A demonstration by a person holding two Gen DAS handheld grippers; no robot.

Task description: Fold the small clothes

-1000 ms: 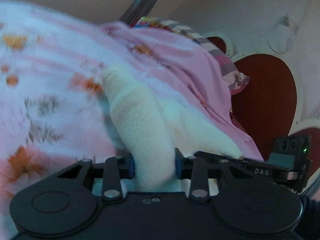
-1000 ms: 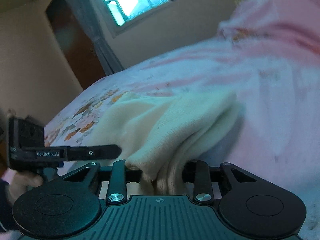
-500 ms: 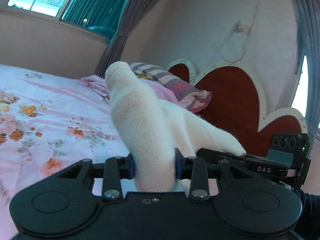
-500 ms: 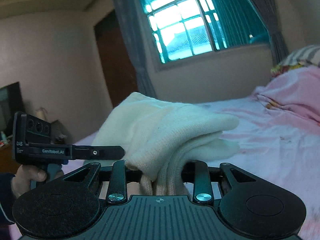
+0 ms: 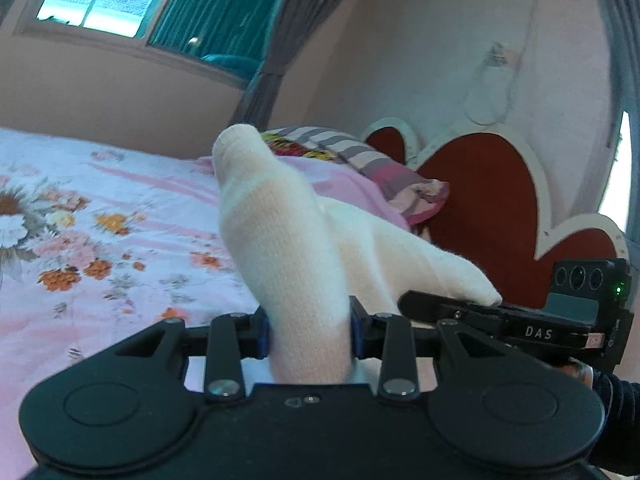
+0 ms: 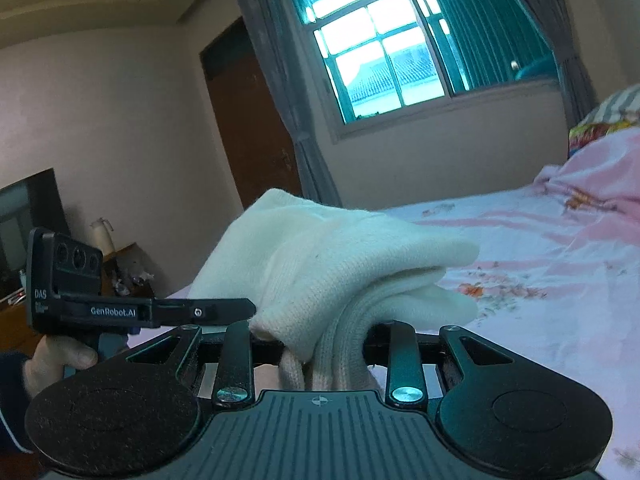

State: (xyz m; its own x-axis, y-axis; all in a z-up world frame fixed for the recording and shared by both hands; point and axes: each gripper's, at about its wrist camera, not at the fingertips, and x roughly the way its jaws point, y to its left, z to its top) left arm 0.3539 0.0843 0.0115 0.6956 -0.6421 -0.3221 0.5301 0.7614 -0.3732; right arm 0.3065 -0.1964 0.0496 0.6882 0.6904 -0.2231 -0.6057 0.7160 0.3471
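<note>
While both grippers pinch it: cream sock (image 5: 296,264) lengthwise between them, toe tilted upward.

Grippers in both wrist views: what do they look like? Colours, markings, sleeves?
Left gripper: matte black handheld body, two round discs, silver pivot screws, blue pads on its fingers. Seen from the right wrist view, it has three round lenses and white "DAS" and "GenRobot.AI" lettering. Right gripper: black, with a ribbed top plate; seen from the left view, a green light. Dark sleeve at the wrist.
</note>
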